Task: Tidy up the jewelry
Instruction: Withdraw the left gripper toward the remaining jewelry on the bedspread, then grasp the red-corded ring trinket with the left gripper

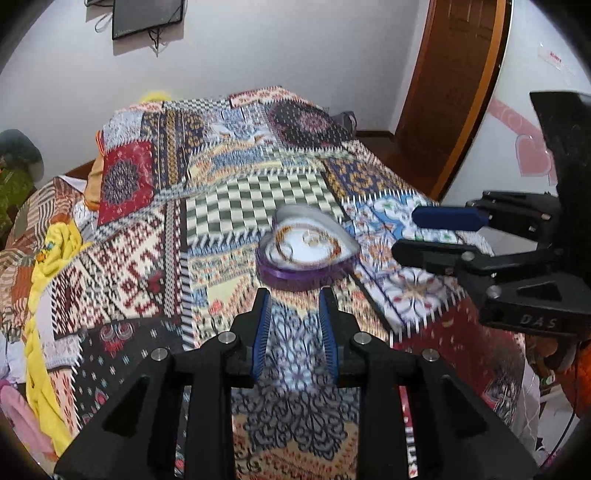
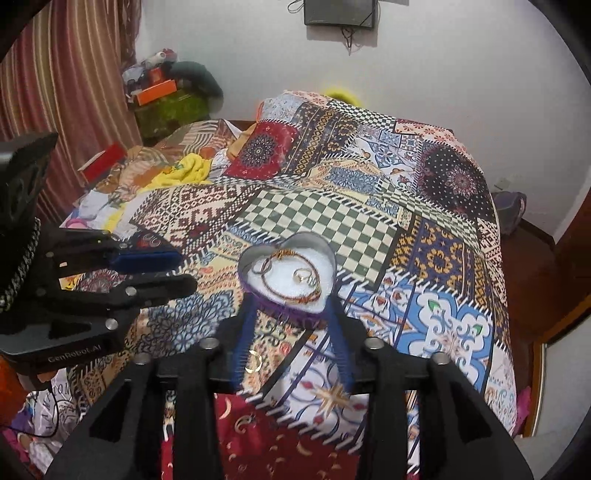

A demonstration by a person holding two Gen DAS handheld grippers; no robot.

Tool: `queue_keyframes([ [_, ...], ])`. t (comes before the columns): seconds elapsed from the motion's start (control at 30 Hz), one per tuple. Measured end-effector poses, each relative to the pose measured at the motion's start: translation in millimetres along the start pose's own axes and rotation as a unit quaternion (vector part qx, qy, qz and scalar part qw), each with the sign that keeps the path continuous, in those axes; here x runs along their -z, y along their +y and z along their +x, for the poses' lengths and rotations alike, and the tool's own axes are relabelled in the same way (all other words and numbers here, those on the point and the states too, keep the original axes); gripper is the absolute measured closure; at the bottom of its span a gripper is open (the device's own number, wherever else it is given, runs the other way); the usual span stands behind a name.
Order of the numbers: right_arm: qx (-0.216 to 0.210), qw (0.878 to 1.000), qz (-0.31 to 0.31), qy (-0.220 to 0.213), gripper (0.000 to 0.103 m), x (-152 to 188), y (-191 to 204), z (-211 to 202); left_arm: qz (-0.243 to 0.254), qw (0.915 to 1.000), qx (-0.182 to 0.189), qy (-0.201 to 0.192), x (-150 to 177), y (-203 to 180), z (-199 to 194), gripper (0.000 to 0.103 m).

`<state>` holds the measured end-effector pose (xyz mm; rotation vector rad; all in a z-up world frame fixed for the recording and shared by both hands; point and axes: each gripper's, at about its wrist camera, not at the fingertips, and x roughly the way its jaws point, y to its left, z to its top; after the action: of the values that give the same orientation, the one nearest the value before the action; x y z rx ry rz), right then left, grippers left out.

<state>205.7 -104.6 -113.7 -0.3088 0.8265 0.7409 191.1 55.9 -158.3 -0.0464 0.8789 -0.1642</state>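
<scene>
A heart-shaped jewelry box with a purple base and white lining sits on the patchwork bedspread. Inside it lie a bangle, a ring and earrings. It also shows blurred in the left wrist view. My right gripper is open, its fingertips on either side of the box's near edge. My left gripper is open and empty just in front of the box. A small hoop earring lies on the bedspread between the right gripper's fingers. Two clear rings lie left of the left gripper.
Yellow cloth and piled clothes lie on the bed's left side. A wooden door stands at the right. A striped curtain and cluttered boxes are at the far left. A wall-mounted screen hangs above.
</scene>
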Motion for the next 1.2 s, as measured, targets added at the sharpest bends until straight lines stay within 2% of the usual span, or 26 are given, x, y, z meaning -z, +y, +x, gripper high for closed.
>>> queue_keyframes([
  [0.2,0.000,1.000,0.004,0.015,0.065,17.5,2.4,1.9,0.014,0.9989,0.003,0.044,23.2,-5.8,17.4,0.077],
  [0.37,0.003,0.999,0.015,0.030,0.065,30.7,-1.0,6.3,0.025,0.9976,0.003,0.064,36.4,-11.1,30.2,0.070],
  [0.47,0.003,0.999,0.022,0.037,0.065,36.5,-3.9,8.5,0.023,0.9970,0.008,0.074,39.7,-12.1,37.5,0.070],
  [0.63,0.005,0.999,0.028,0.045,0.065,43.9,-8.4,10.3,0.024,0.9971,0.015,0.071,41.0,-16.1,40.5,0.065],
  [1.2,-0.008,0.998,0.039,0.056,0.065,51.2,-13.3,18.7,0.038,0.9970,0.018,0.065,29.5,-25.7,55.8,0.065],
])
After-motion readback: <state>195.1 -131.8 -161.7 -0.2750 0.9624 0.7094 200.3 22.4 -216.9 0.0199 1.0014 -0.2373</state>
